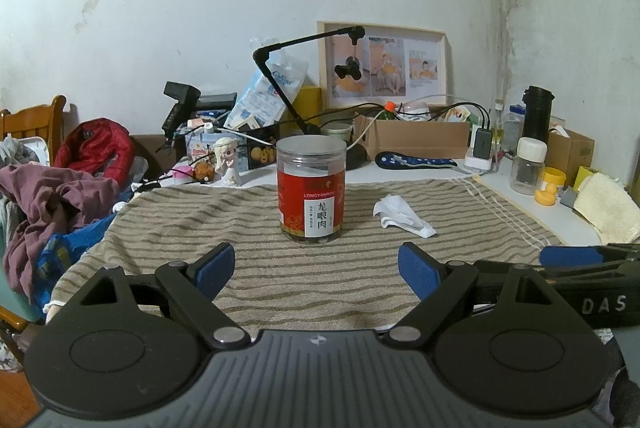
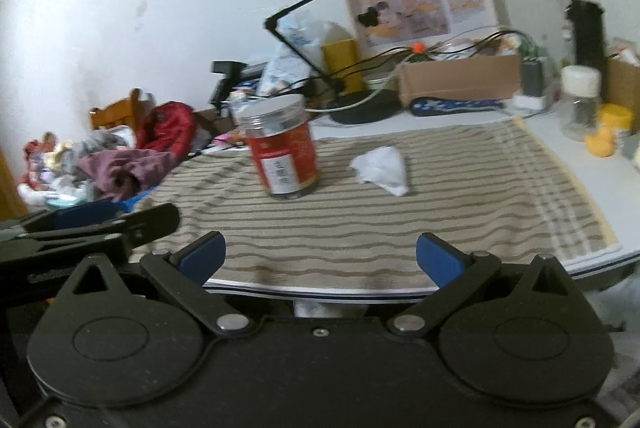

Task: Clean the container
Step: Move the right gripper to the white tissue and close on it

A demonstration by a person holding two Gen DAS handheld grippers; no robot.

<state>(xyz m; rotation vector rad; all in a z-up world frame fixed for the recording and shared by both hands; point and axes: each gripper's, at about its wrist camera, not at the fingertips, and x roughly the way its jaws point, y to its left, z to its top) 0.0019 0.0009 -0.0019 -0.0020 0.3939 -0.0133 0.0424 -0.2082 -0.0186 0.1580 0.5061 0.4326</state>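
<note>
L claw (image 1: 316, 270) and R claw (image 2: 320, 260) are being held released, nothing gripped. Container (image 1: 311, 188) is being left upright mid striped towel (image 1: 280, 284) on the surface, crumpled tissue (image 1: 402, 216) lying near, to its right.

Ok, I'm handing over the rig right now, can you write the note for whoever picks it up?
Left gripper: open, empty, short of the jar.
Right gripper: open, empty, near the table's front edge.
Jar: upright on the striped towel, lid on, red label facing us.
Crumpled tissue: lies on the towel to the jar's right, apart from it.
Done: nothing visible yet.
Left: probably steady the jar, pick up the tissue and wipe.
</note>
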